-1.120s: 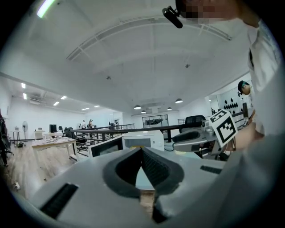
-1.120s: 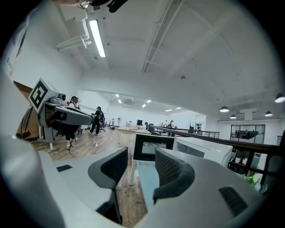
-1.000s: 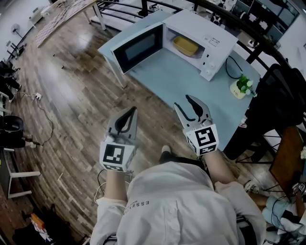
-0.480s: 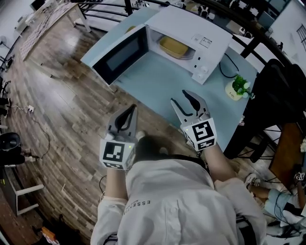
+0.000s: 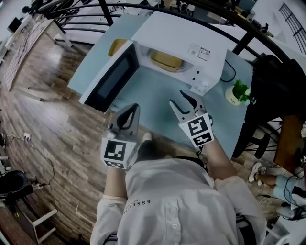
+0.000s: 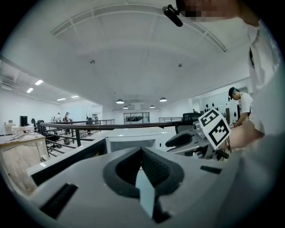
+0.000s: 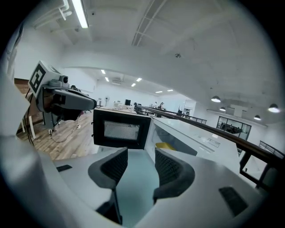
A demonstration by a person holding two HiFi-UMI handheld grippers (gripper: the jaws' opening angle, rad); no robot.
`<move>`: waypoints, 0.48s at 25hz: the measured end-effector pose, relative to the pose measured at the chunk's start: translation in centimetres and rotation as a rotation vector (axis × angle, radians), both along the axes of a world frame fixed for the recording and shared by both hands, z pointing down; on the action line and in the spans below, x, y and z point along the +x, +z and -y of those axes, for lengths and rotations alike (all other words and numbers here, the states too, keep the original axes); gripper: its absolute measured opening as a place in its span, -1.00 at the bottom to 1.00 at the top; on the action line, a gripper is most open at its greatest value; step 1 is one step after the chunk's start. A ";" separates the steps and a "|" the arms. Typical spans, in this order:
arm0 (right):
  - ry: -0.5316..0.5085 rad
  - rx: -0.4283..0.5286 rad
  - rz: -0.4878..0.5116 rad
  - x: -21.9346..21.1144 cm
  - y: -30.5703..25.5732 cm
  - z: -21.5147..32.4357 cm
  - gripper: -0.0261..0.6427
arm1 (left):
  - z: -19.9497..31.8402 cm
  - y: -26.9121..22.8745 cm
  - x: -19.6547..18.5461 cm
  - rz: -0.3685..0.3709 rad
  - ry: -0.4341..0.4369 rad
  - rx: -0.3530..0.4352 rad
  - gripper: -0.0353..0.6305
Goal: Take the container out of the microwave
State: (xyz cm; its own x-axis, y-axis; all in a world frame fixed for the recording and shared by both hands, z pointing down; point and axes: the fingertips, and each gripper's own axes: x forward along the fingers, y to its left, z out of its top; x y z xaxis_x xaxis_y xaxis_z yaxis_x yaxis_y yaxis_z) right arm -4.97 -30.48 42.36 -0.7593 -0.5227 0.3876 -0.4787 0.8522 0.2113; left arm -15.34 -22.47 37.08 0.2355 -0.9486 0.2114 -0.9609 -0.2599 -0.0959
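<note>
Well, the biggest thing around is the brown wooden floor (image 5: 43, 110), and on it stands a light blue table (image 5: 158, 95). A black railing (image 5: 143, 7) curves past the far side of the table.

On the table sits a white microwave (image 5: 181, 36). Its dark door (image 5: 112, 79) is swung wide open to the left, out over the table's edge. Inside the microwave lies the yellow container (image 5: 167, 61), flat on the bottom and in plain sight through the open front. Another yellow thing (image 5: 116, 47) lies on the table behind the open door; I cannot tell what it is. To the right of the microwave, a black cable (image 5: 230, 72) curls on the table, and near it stands a little green plant (image 5: 237, 91) in a pale pot.

The person stands at the near side of the table with both arms held forward. The right gripper (image 5: 178, 99) is out over the table and points at the open front of the microwave, with just bare table between them. Its jaws are apart and hold nothing. The left gripper (image 5: 135, 107) is lower and to the left, over the near edge of the table, close to the tip of the open door. Its jaws are pressed together, with nothing in them. Both grippers are well apart from the container.
</note>
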 end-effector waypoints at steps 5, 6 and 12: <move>0.048 -0.004 -0.125 -2.6 2.6 5.0 -0.37 | 5.4 1.3 -2.5 0.001 0.105 -0.023 -0.89; 0.057 -0.003 -0.158 -3.1 3.1 5.9 -0.37 | 6.3 1.7 -3.0 0.000 0.125 -0.029 -0.89; 0.097 -0.013 -0.330 -6.0 5.7 10.9 -0.37 | 10.4 3.0 -4.9 -0.010 0.247 -0.057 -0.89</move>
State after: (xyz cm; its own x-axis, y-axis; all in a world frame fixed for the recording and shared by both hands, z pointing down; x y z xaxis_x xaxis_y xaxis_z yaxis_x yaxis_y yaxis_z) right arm -11.00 -41.35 48.07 -0.5387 -0.5797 0.6113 -0.4656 0.8096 0.3575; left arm -20.24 -32.88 40.08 0.4608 -0.8488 0.2592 -0.8684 -0.4915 -0.0658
